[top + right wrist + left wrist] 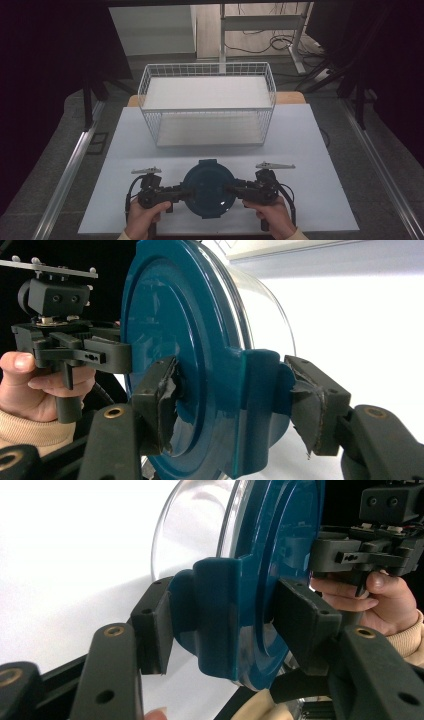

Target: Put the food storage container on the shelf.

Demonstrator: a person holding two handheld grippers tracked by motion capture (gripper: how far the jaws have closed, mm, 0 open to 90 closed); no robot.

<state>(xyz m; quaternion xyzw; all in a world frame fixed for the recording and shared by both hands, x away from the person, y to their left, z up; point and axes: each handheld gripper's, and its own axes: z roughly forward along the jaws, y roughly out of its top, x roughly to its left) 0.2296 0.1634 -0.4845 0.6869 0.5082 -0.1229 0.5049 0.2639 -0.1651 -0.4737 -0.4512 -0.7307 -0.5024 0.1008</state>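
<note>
From above, a round blue-lidded container (208,188) sits on the white surface (310,150) between both grippers, in front of a wire basket (207,102). The left gripper (225,625) view adds that its pads clamp a lid latch, and that the bowl is clear. The right gripper (232,400) view shows it clamped on the opposite latch.

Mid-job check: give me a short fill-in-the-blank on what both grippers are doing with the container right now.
1. The lid of the clear container is coloured dark ____.
2. The left gripper and the right gripper each clamp a ____ on the lid's edge.
3. Behind the container stands a white wire ____, on the table.
4. The container sits ____ the two grippers.

Missing words: blue; latch tab; basket; between
</note>
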